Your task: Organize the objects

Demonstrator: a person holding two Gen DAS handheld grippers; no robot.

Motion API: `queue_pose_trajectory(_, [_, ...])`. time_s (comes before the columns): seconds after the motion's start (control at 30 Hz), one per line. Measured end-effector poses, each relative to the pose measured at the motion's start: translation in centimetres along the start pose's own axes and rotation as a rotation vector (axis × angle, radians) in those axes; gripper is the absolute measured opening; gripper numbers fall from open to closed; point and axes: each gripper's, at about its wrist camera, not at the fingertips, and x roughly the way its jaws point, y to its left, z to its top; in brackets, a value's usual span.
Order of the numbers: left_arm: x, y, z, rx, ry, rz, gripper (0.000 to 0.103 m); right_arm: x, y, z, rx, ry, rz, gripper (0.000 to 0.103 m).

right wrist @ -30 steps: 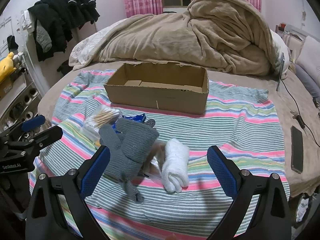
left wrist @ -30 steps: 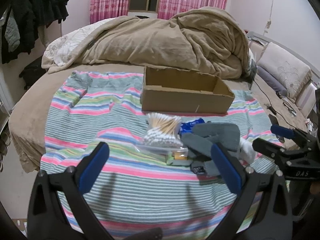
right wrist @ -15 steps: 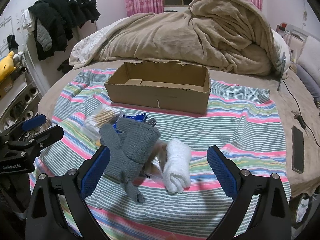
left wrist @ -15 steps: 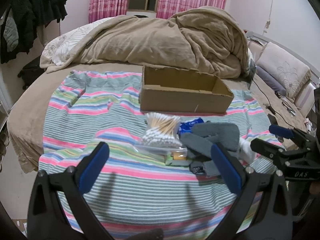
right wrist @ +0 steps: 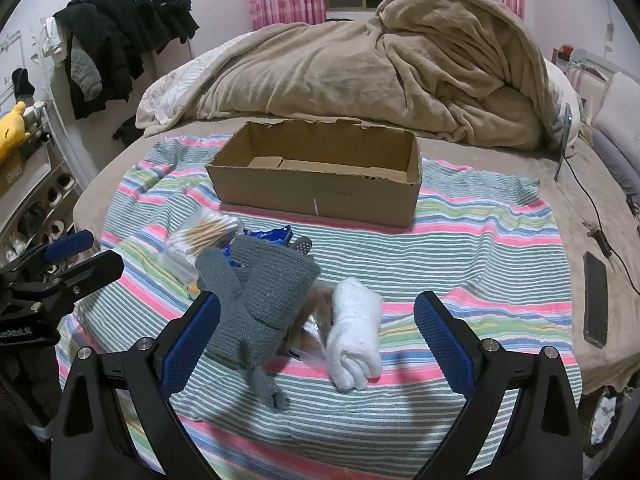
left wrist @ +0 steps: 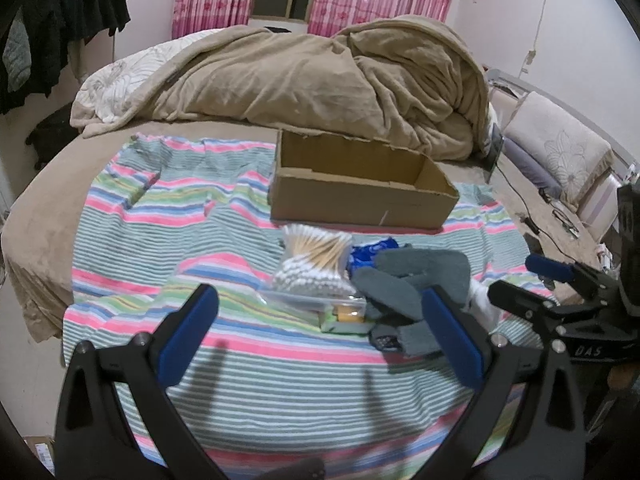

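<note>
An open cardboard box (left wrist: 360,192) (right wrist: 320,184) stands on a striped cloth (left wrist: 160,240) on the bed. In front of it lies a pile: a bag of cotton swabs (left wrist: 316,268) (right wrist: 204,236), a blue packet (left wrist: 370,252) (right wrist: 268,236), a grey knitted glove (left wrist: 412,280) (right wrist: 264,296) and a rolled white towel (right wrist: 356,336). My left gripper (left wrist: 320,340) is open and empty, just short of the pile. My right gripper (right wrist: 316,340) is open and empty, its fingers either side of the glove and towel.
A heaped tan blanket (left wrist: 320,80) (right wrist: 400,72) fills the bed behind the box. A phone (right wrist: 596,300) and cables lie at the right edge. Dark clothes (right wrist: 120,28) hang at the left.
Both grippers have crept slightly forward toward the pile. The objects have not moved.
</note>
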Motion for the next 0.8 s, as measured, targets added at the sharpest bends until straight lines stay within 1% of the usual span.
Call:
queue_pose_trajectory(0.33, [0.12,-0.01,-0.22,0.014,0.001,0.026,0.102,0.07,0.09,-0.01,-0.001,0.001,0.0,0.1])
queue_pose_trajectory(0.8, [0.08,0.03,-0.23,0.007,0.007,0.008,0.102,0.08,0.06,-0.05,-0.001,0.001,0.001,0.1])
